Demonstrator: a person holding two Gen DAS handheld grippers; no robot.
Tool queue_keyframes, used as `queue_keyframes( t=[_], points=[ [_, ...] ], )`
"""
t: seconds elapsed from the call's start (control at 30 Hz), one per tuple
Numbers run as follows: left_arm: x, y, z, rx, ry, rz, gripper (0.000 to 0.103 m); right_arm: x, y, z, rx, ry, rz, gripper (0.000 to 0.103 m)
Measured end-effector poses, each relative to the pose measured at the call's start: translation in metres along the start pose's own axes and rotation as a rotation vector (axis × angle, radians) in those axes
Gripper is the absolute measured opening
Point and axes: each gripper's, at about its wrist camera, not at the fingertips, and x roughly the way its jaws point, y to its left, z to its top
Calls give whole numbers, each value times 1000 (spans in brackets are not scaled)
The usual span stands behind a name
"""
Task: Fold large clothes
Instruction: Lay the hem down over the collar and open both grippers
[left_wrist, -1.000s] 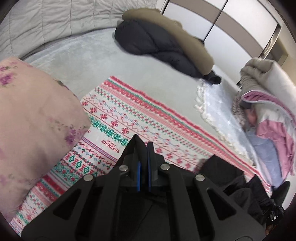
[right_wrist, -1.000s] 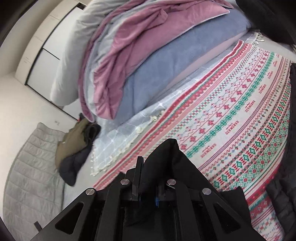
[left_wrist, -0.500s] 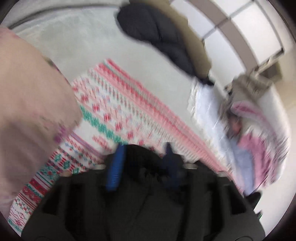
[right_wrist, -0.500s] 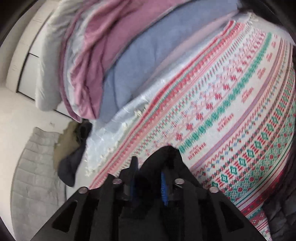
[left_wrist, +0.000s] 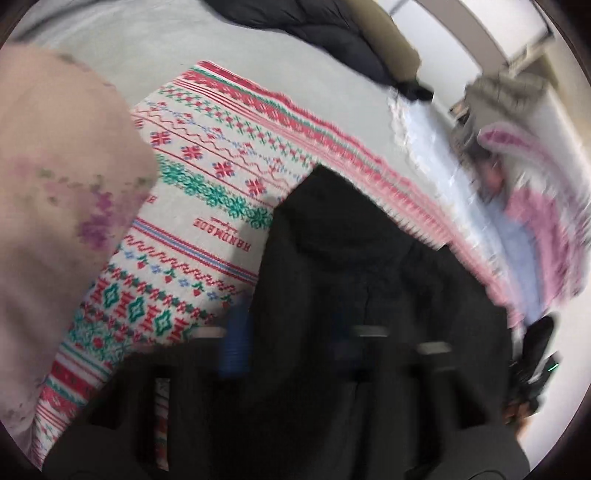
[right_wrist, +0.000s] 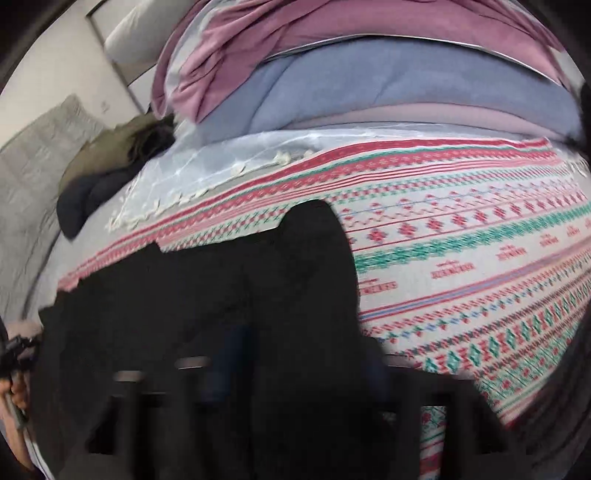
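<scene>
On the patterned blanket (left_wrist: 207, 206) lies the black garment (left_wrist: 354, 258), soft and floppy, so I'd take it by its edges; my left gripper (left_wrist: 291, 332) looks spread, the right (right_wrist: 291, 354) I cannot tell.

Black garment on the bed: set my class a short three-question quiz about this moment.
1. True or false: the black garment lies on a plain white sheet.
2. Which word is printed on the patterned blanket? A HANDMADE, B WELCOME, C HOME.
3. Fill in: behind the blanket, the piled bedding is pink and ____.
Key: 1 false; 2 A; 3 blue.
</scene>
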Motion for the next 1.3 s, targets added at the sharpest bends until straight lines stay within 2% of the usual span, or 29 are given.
queue_keyframes(
  t=[0.03, 0.07, 0.13, 0.17, 0.27, 0.33, 0.4, 0.47, 0.53, 0.57, 0.6, 0.63, 0.7, 0.93, 1.0, 1.07, 1.1, 1.13, 1.2, 1.23, 1.3],
  points=[
    [2, -3, -1, 17, -10, 30, 8, 2, 5, 0, -25, -7, -33, 8],
    [-3, -9, -3, 45, -59, 59, 6, -1, 11, -1, -59, -31, -59, 7],
    [-22, -15, -5, 75, -154, 71, 6, -17, 21, 1, -94, -103, -87, 6],
    [-37, -15, -2, 58, -211, 48, 6, -26, 23, 4, -89, -137, -86, 6],
    [-61, -11, 9, -25, -290, -14, 6, -67, 30, 21, -48, -269, -43, 5],
    [-65, -23, 15, -16, -333, 46, 5, -83, 37, 35, -42, -329, -47, 5],
    [-60, -39, 16, 19, -379, 135, 5, -84, 46, 44, -51, -363, -94, 5],
    [-48, -45, 14, 47, -393, 195, 6, -70, 44, 46, -26, -351, -130, 5],
    [-14, -49, 11, 73, -341, 281, 6, -39, 31, 43, 8, -277, -187, 5],
    [4, -46, 8, 67, -312, 316, 6, -15, 24, 38, 31, -213, -212, 5],
    [14, -43, 5, 66, -293, 336, 6, 12, 18, 30, 43, -144, -228, 6],
    [27, -38, 1, 68, -276, 351, 6, 24, 15, 25, 48, -117, -231, 6],
    [36, -35, -2, 74, -285, 364, 6, 45, 9, 18, 70, -101, -224, 6],
    [40, -35, 1, 69, -276, 355, 9, 56, -9, 16, 141, -80, -171, 10],
    [42, -41, 2, 98, -253, 372, 12, 57, -7, 17, 131, -72, -192, 24],
    [35, -46, 10, 124, -185, 360, 16, 47, 0, 21, 103, -23, -232, 53],
    [22, -46, 15, 115, -166, 318, 16, 37, 0, 22, 112, -27, -211, 57],
    [1, -44, 17, 84, -189, 258, 18, 13, -3, 22, 146, -77, -163, 60],
    [-42, -41, 13, 25, -262, 159, 32, -32, -10, 13, 223, -187, -127, 70],
    [-64, -41, 6, 12, -276, 128, 44, -56, -13, 3, 268, -229, -116, 77],
    [-98, -41, -15, 0, -290, 124, 48, -98, -17, -27, 348, -245, -37, 77]
  ],
)
